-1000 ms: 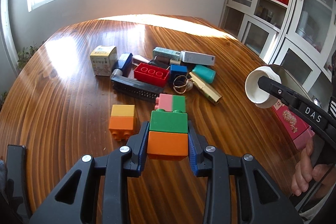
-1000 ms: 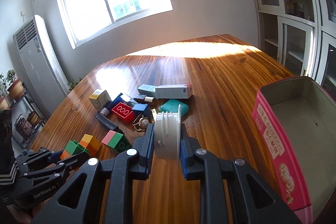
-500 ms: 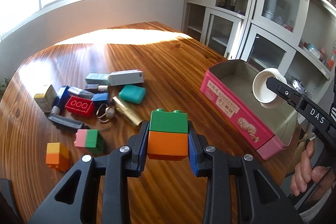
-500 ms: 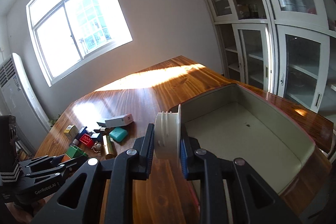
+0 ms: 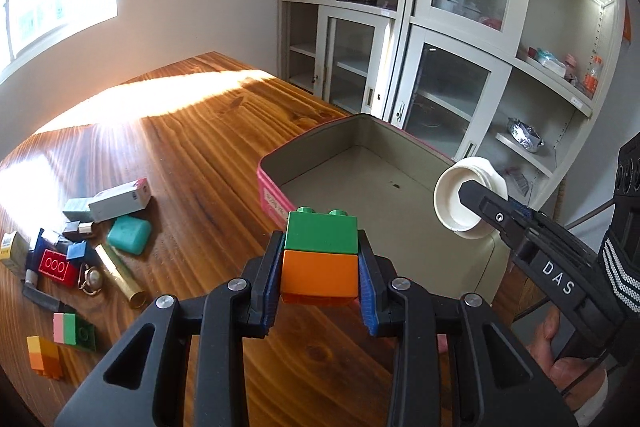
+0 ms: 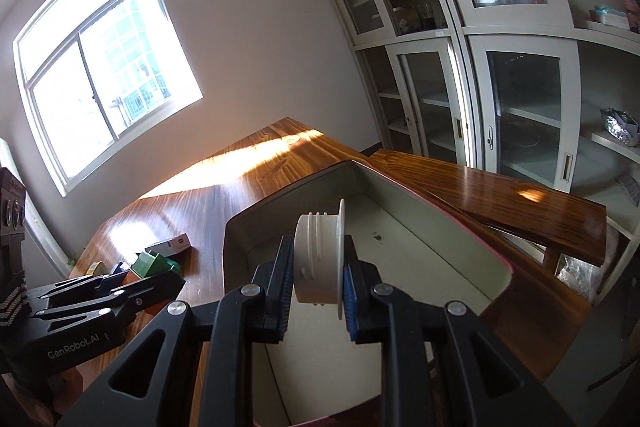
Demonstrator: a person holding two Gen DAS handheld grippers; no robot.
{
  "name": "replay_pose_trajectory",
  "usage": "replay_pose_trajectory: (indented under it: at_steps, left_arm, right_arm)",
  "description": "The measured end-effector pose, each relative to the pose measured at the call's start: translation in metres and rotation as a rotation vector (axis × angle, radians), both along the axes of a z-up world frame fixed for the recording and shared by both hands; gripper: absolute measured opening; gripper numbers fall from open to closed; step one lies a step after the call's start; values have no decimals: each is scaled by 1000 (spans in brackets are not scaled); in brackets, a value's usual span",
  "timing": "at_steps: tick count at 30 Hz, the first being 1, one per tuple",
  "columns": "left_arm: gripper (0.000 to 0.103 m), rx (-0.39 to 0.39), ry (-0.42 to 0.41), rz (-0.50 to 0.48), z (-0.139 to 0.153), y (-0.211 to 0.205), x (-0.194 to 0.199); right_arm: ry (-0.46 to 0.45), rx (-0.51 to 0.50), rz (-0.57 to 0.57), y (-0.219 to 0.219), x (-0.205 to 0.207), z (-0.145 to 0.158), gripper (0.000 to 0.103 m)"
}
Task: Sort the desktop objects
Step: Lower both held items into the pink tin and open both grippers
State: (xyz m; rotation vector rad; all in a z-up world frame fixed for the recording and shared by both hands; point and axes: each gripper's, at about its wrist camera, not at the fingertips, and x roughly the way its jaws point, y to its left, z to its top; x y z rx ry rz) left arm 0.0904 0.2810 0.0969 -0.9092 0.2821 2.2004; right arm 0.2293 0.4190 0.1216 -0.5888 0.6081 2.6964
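Fingers, left gripper [image 5: 320, 269]: clamped on a stacked block [image 5: 320, 257], green half above and orange half below; the orange half is pressed between the blue pads [image 5: 367, 297].
Fingers, right gripper [image 6: 316, 281]: clamped on a white spool [image 6: 318, 259], gripped across its flange and its ribbed barrel, with the axis lying sideways.
Stacked block position: held in the air above the bench [image 5: 192, 155], just short of the near wall of the tin.
White spool position: held above the open interior of the tin, clear of its floor; in the left wrist view the white spool [image 5: 466, 197] is seen over the tin's right side.
Tin [image 5: 360, 135]: an open rectangular box with a pink outer wall and a grey-beige lining, set near the bench edge that faces the cabinets [image 5: 460, 27]. A small dark speck is seen on its floor.
Unsorted items: grouped well apart from the tin, toward the window-side edge of the bench. A white carton [image 5: 120, 199], a teal case [image 5: 129, 235], a gold tube [image 5: 120, 275], a red brick [image 5: 56, 266], a pink-and-green block [image 5: 74, 331] and a yellow-and-orange block [image 5: 44, 353] are included.
Right hand [image 5: 568, 367]: seen wrapped on the right gripper's handle.
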Motion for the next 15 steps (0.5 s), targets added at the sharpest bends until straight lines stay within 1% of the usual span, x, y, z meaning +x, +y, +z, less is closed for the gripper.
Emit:
replay_pose_trajectory:
  at_steps: [8,15]
  left_arm:
    - [36,-6,-16,-44,-5,32,1]
    - [36,-19,-35,-57,-15,47,-4]
  right_arm:
    - [-6,-3,-9,11,1,-3,24]
    - [-11,-9,-24,17,-2,-7,24]
